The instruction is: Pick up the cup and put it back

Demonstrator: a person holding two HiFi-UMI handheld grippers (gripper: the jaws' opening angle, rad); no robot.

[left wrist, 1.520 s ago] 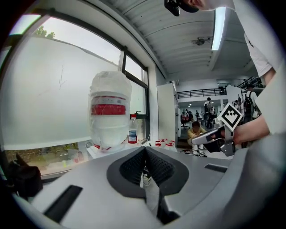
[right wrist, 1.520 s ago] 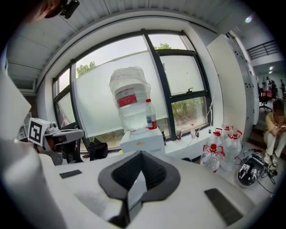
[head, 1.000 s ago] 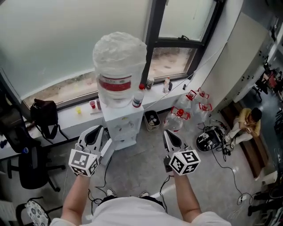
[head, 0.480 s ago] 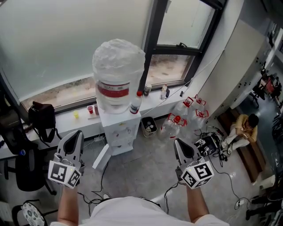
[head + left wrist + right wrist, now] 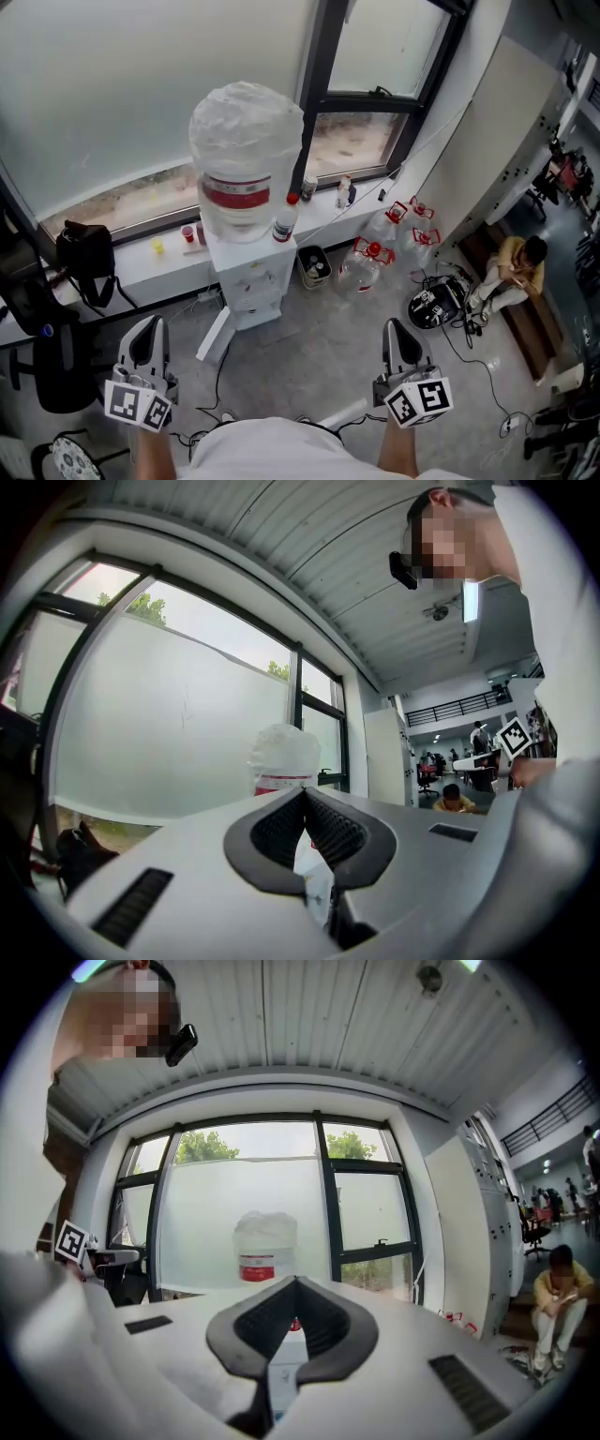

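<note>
A small red cup [image 5: 188, 233] stands on the white window sill, left of the water dispenser [image 5: 246, 272], whose big water bottle [image 5: 245, 155] also shows in the left gripper view [image 5: 283, 757] and the right gripper view [image 5: 265, 1247]. My left gripper [image 5: 147, 329] is low at the left, well short of the dispenser, its jaws shut and empty [image 5: 303, 792]. My right gripper [image 5: 398, 331] is low at the right, its jaws likewise closed tip to tip on nothing [image 5: 296, 1281]. Both point level towards the window. The cup does not show in either gripper view.
A red-capped bottle [image 5: 284, 217] stands on the dispenser top. Empty water jugs [image 5: 370, 255] and a bin [image 5: 316, 266] sit on the floor to its right. A black bag [image 5: 82, 255] lies on the sill, an office chair [image 5: 42, 356] at left. Cables and a seated person [image 5: 517, 267] at right.
Both grippers have drawn back from the dispenser towards me and spread apart, left going left, right going right. Both stay shut and empty.
</note>
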